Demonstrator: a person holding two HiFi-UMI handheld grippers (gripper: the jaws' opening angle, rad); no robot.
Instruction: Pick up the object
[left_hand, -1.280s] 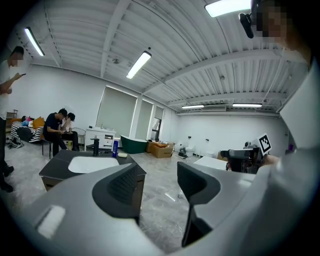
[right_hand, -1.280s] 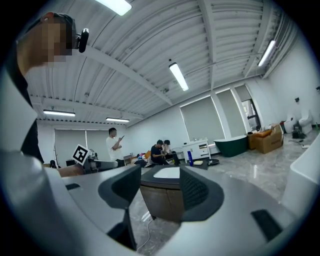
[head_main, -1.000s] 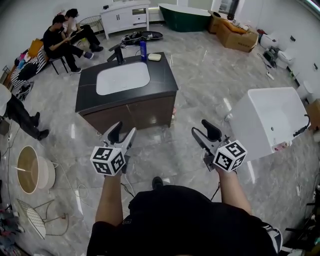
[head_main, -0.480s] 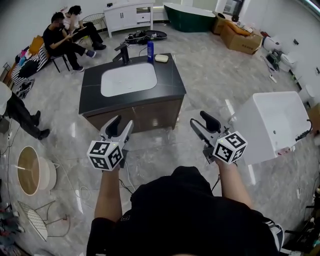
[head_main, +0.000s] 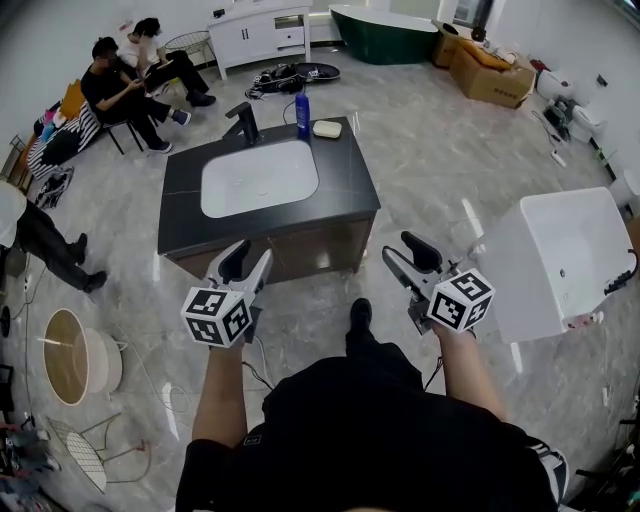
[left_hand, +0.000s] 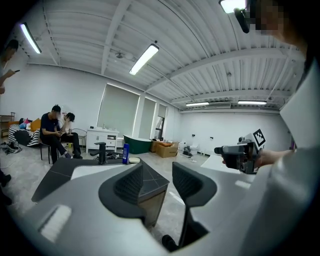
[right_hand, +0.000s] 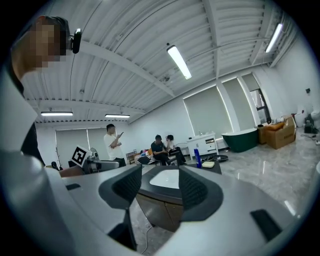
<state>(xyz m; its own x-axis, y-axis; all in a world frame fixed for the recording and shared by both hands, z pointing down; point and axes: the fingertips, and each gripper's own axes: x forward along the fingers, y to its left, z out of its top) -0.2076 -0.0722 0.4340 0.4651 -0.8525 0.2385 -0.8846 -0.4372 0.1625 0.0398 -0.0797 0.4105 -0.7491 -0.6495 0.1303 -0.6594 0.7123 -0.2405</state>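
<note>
A blue bottle (head_main: 301, 112) stands upright at the far edge of a dark vanity counter (head_main: 186, 215). A pale soap dish (head_main: 327, 129) lies beside it, and a black faucet (head_main: 245, 122) rises behind the white basin (head_main: 258, 178). My left gripper (head_main: 248, 260) is held in the air short of the counter's front. Its jaws are closing with nothing between them. My right gripper (head_main: 402, 250) hangs open and empty to the right of the counter's corner. Both gripper views show the blue bottle (left_hand: 125, 153) (right_hand: 198, 159) far beyond the jaws.
A white tub (head_main: 560, 260) stands on the floor close on my right. Two people sit at the back left (head_main: 120, 85), and another person's leg (head_main: 40, 240) shows at the left. A round lamp (head_main: 70, 355) and cables lie on the floor to the left. A green bathtub (head_main: 385, 20) and cardboard boxes (head_main: 490, 70) are far back.
I have stepped nearer to the vanity, which now sits lower in the head view. Both grippers stay held out in front. The left jaws look slightly narrower.
</note>
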